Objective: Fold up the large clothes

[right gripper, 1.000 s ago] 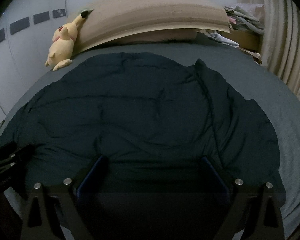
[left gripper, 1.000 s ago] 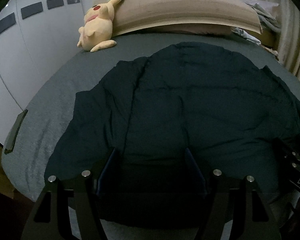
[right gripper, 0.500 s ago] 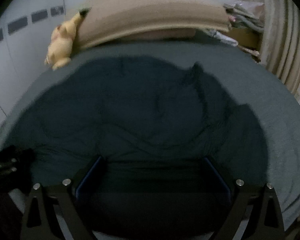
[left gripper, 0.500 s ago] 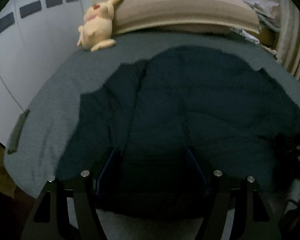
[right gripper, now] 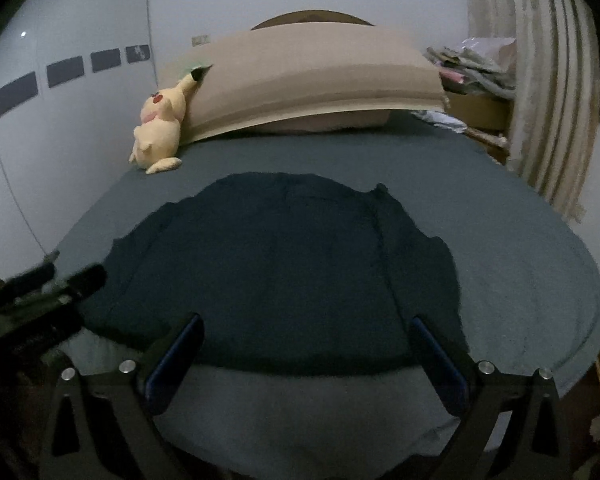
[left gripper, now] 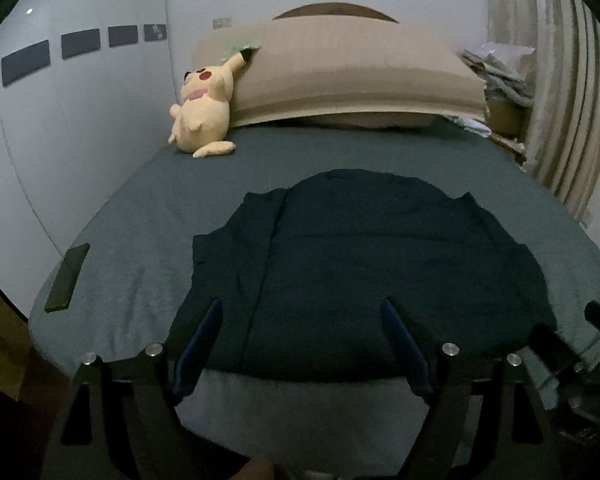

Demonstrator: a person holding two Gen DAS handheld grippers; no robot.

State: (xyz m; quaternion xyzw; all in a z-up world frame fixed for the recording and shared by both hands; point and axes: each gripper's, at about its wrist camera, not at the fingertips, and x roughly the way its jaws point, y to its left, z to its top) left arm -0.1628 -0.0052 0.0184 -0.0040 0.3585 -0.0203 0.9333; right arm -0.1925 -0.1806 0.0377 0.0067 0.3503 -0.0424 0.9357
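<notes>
1. Now the left gripper (left gripper: 300,320) had just been opening, jaws wide, nothing gripped; the right gripper (right gripper: 306,338) gaped, empty.
2. Ahead of both, the dark garment (left gripper: 380,272) lay flat on the bed (left gripper: 148,216).

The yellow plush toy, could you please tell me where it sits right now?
In both wrist views the yellow plush toy sits at the far left of the bed, leaning against the tan pillow, beyond the dark garment.

Dark garment spread on the bed, past my left tongs

My left tongs (left gripper: 300,312), jaws just widened and empty, hang above the dark garment (left gripper: 360,272); plush toy (left gripper: 204,112) sits far ahead-left on the bed (left gripper: 140,220).
</notes>
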